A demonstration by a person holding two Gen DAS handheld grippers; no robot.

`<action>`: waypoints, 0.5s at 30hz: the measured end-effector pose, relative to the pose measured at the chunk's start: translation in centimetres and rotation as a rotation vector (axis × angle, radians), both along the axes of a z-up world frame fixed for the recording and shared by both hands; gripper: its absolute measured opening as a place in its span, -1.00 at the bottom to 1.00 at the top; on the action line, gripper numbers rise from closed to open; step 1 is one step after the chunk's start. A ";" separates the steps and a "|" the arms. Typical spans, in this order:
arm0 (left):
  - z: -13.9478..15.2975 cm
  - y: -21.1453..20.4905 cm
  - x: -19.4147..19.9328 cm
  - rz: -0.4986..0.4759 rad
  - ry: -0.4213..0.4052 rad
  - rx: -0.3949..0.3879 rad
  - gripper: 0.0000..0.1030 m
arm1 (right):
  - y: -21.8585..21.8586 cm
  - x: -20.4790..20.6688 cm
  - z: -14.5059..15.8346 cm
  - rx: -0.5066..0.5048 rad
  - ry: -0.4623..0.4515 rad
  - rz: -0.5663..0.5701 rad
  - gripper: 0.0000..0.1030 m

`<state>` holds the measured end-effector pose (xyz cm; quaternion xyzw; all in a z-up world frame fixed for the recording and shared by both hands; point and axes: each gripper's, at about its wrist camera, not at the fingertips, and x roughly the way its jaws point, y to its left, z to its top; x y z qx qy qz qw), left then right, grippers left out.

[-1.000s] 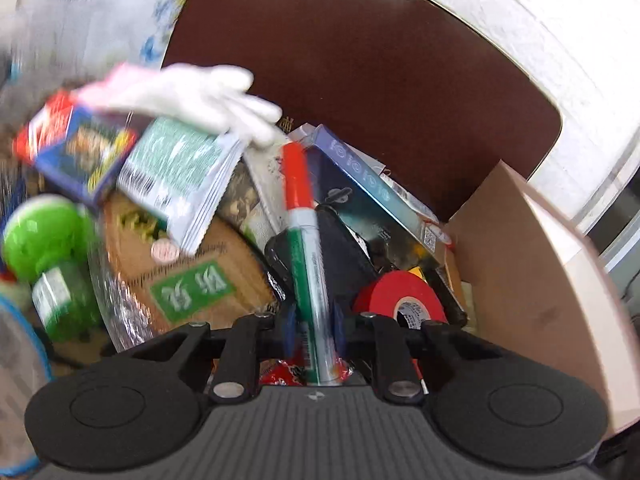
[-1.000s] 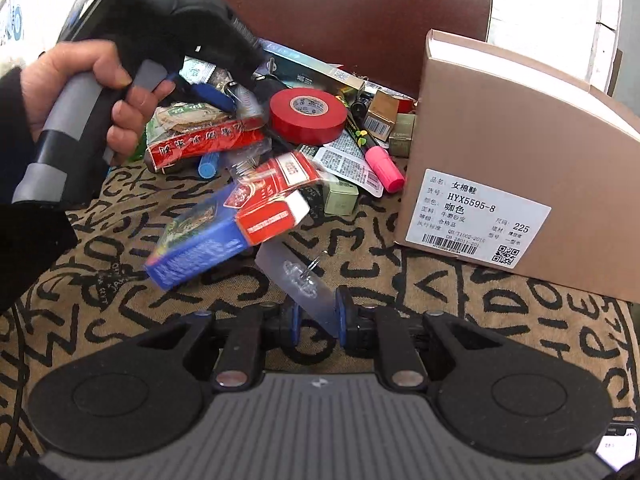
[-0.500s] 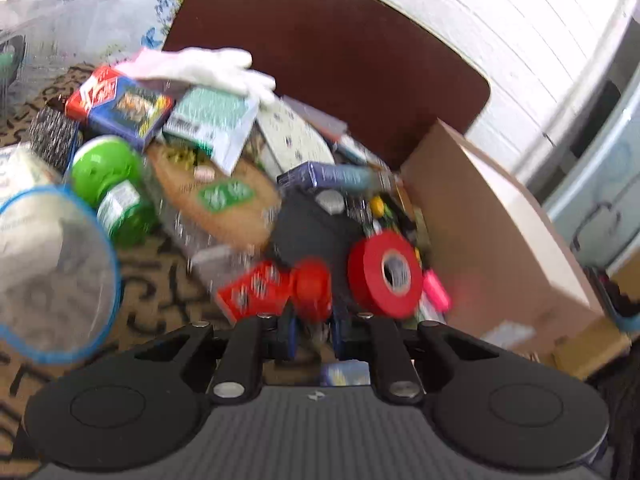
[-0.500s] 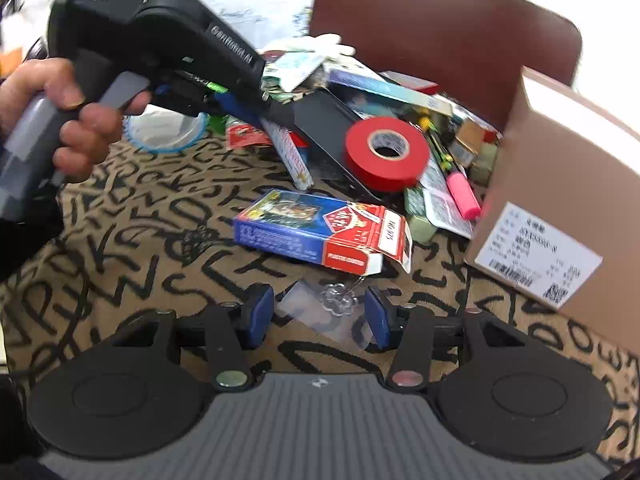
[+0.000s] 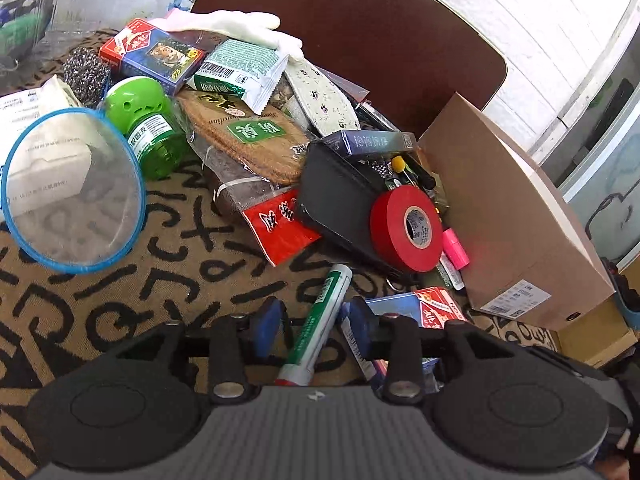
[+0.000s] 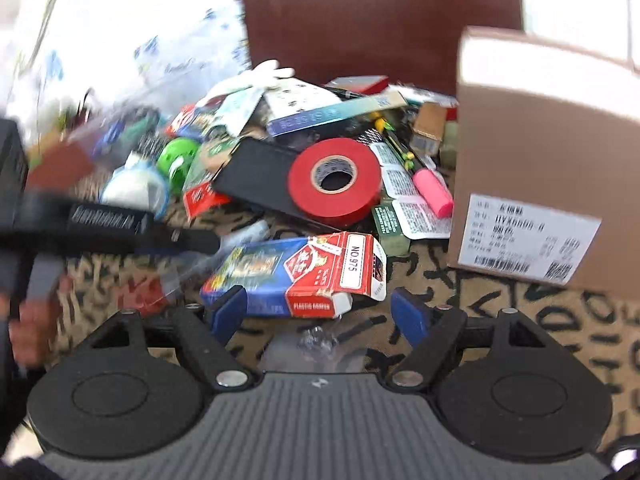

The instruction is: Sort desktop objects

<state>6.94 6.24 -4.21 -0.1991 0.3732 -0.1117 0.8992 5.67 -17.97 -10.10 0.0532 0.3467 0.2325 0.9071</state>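
My left gripper (image 5: pixel 314 320) is open. A white and green marker (image 5: pixel 320 326) lies on the patterned cloth between its blue pads, not clamped. My right gripper (image 6: pixel 322 316) is open wide. A small clear packet with a metal piece (image 6: pixel 318 346) lies on the cloth between its fingers. A blue and red card box (image 6: pixel 296 276) lies just ahead of it, also seen in the left wrist view (image 5: pixel 424 308). A red tape roll (image 5: pixel 406 228) rests on a black case (image 5: pixel 340 200), and shows in the right wrist view (image 6: pixel 334 182).
A brown shoe box (image 5: pixel 508 216) stands at the right (image 6: pixel 548 168). A heap of packets, a green bottle (image 5: pixel 150 128), a blue-rimmed sieve (image 5: pixel 72 192), a pink highlighter (image 6: pixel 432 192) and a white glove (image 5: pixel 232 26) fills the back. A dark chair back (image 5: pixel 360 28) stands behind.
My left gripper pulled back from the heap, lowered the marker to the cloth and opened. My right gripper opened, letting go of the clear packet, which now lies on the cloth.
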 end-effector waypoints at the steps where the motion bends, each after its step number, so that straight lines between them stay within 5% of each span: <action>1: 0.0 0.0 0.0 -0.016 -0.001 0.000 -0.27 | -0.1 0.4 -0.3 0.030 0.007 -0.010 0.50; 2: -0.1 -0.1 0.1 -0.035 0.001 0.007 -0.42 | -0.3 0.6 -0.4 0.056 0.015 -0.021 0.45; 5: -0.3 -0.6 0.1 -0.055 0.010 0.041 -0.44 | -0.3 0.9 -0.4 0.082 0.016 -0.038 -0.16; 9: -0.6 -0.8 0.1 -0.071 0.009 0.041 -0.32 | 0.0 0.5 0.2 0.051 -0.019 -0.037 -0.30; 12: -0.6 -0.8 -0.4 -0.099 0.002 0.054 -0.60 | 0.1 0.0 1.1 0.028 -0.075 -0.046 -0.69; 15: -0.9 -0.7 -0.6 -0.100 0.005 0.050 -0.61 | 0.1 0.0 1.7 0.045 -0.085 -0.015 -0.74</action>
